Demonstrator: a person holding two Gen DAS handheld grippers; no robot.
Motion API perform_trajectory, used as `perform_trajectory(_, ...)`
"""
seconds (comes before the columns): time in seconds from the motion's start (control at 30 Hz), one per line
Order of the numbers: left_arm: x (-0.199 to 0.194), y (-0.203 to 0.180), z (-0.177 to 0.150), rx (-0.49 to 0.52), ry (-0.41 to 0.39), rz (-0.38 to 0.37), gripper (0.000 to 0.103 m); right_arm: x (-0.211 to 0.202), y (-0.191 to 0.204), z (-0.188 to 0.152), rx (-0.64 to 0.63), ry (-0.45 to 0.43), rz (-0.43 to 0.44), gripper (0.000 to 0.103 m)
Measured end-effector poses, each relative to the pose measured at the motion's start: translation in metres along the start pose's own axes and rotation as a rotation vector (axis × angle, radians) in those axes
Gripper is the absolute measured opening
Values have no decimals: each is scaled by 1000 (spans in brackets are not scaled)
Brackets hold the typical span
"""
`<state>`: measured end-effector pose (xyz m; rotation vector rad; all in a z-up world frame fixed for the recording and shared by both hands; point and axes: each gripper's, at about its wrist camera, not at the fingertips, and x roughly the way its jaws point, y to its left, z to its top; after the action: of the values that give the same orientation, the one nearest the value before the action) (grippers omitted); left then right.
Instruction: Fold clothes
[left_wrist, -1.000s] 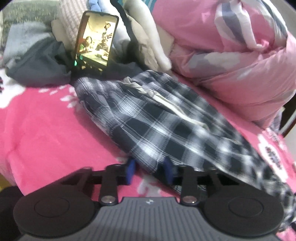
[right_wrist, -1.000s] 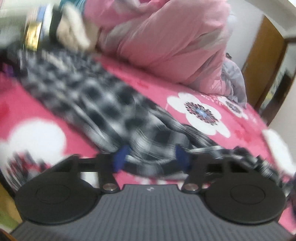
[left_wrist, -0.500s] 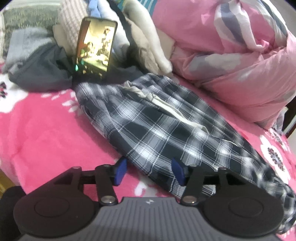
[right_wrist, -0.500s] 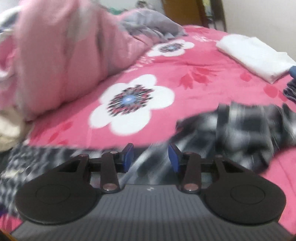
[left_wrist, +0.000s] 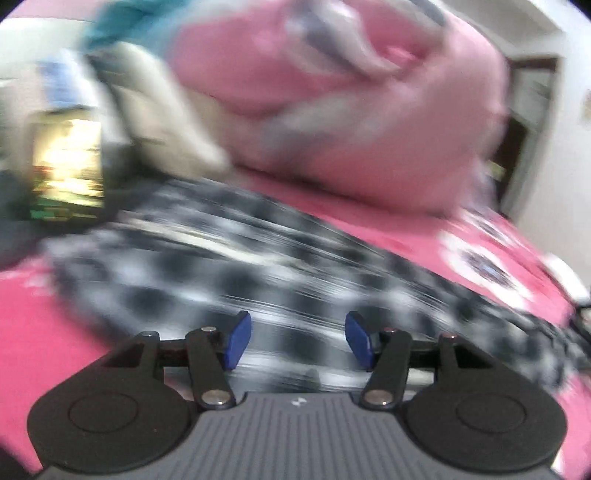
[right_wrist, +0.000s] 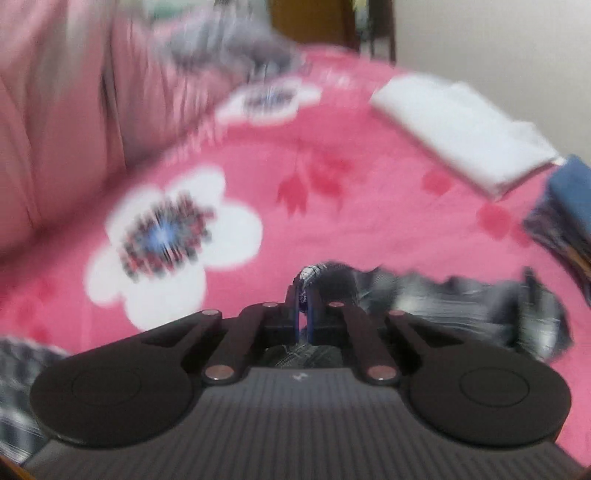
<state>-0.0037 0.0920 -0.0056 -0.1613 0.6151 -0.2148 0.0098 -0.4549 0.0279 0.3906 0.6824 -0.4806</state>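
Observation:
Black-and-white plaid trousers (left_wrist: 229, 266) lie stretched across the pink flowered bedspread (left_wrist: 33, 325), blurred in the left wrist view. My left gripper (left_wrist: 295, 341) hovers over their near edge with its blue pads apart and nothing pressed between them. In the right wrist view my right gripper (right_wrist: 303, 301) is shut on a bunched fold of the plaid trousers (right_wrist: 424, 295) at their far end, the cloth pinched between the blue pads and trailing to the right.
A lit phone (left_wrist: 68, 168) leans against a heap of clothes at the back left. A big pink duvet (left_wrist: 351, 110) fills the back. A folded white garment (right_wrist: 461, 129) and a blue one (right_wrist: 570, 184) lie at the right on the bedspread (right_wrist: 351, 221).
The right gripper swung along the trousers to their far end and closed on a fold of them. The left gripper let go of the edge, opened, and shifted right over the cloth.

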Motion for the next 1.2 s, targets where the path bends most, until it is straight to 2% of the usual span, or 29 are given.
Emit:
perform_trajectory(0.1,20,-24,-6,72,46,-23,58,-48,-21,-13,60,-97,21,2)
perform_trajectory(0.23,34,-36,-15,123,85,-14,58,-96,-69,-42,159,-186,-38,2)
perform_trajectory(0.33,36,-36,-19,136,96,12,57,-115,-113,-65,236,-220,-110,2)
perform_trajectory(0.43,39,-34,-20,154,94,40,57,-134,-148,-87,320,-268,-142,2)
perform_trajectory(0.7,44,-35,-20,193,103,69,58,-185,-193,-129,456,-415,-218,1)
perform_trajectory(0.77,44,-36,-21,205,104,75,58,-186,-199,-135,464,-399,-216,1)
perform_trajectory(0.93,44,-37,-20,202,105,80,58,-155,-226,-150,521,-175,-197,5)
perform_trajectory(1.0,42,-37,-20,203,107,78,58,-167,-231,-154,544,-217,-225,7)
perform_trajectory(1.03,41,-36,-20,204,107,76,58,-175,-231,-155,550,-251,-242,12)
perform_trajectory(1.07,39,-35,-19,201,106,73,58,-183,-232,-155,556,-285,-259,24)
perform_trajectory(1.13,35,-33,-16,196,104,65,58,-196,-232,-151,561,-336,-279,33)
perform_trajectory(1.2,31,-31,-14,190,101,57,58,-202,-222,-140,510,-361,-268,33)
